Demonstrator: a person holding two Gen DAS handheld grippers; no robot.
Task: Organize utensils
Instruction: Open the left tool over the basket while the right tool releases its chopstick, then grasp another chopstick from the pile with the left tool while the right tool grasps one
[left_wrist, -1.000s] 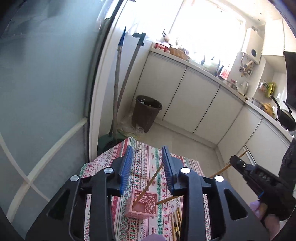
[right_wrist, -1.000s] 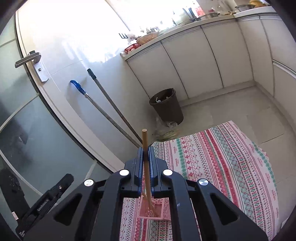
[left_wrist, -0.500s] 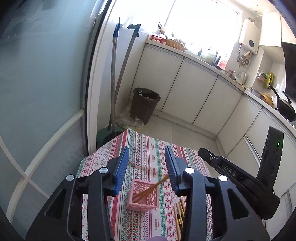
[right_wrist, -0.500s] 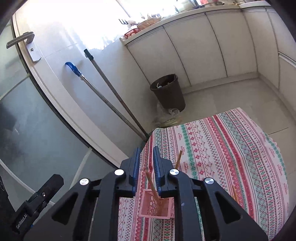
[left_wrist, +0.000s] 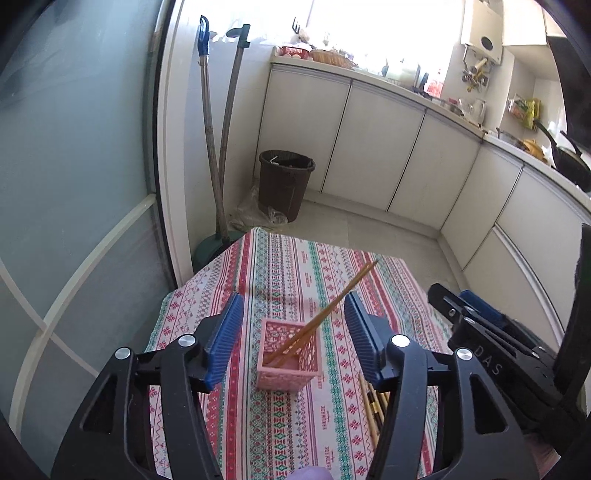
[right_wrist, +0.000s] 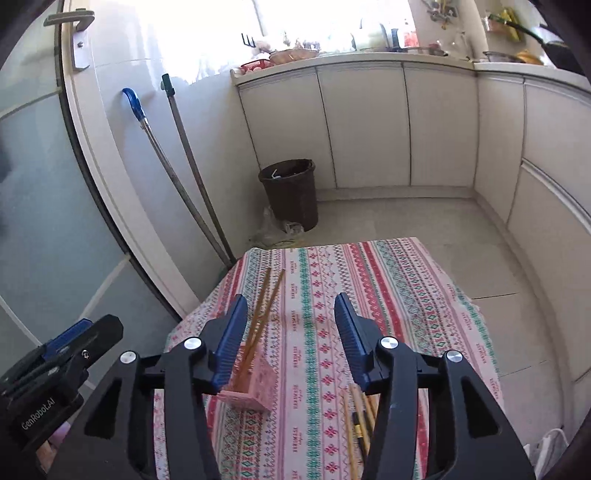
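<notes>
- Left gripper (left_wrist: 293, 328) jaws opening, nothing gripped; pink plastic lattice basket (left_wrist: 288, 363) with two wooden chopsticks (left_wrist: 325, 314) seen between fingers.
- Right gripper (right_wrist: 291, 332) jaws opening, empty; basket lies by left finger, loose chopsticks (right_wrist: 360, 413) by right finger.

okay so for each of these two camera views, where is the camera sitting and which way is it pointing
Left wrist: on the left gripper, looking forward and down at the pink basket; own opening jaws empty, right gripper at its right edge.
Right wrist: on the right gripper, facing the same way; own opening jaws empty, left gripper at its left edge.
Shared: basket, chopsticks leaning in it, loose chopsticks, tablecloth, bin.
</notes>
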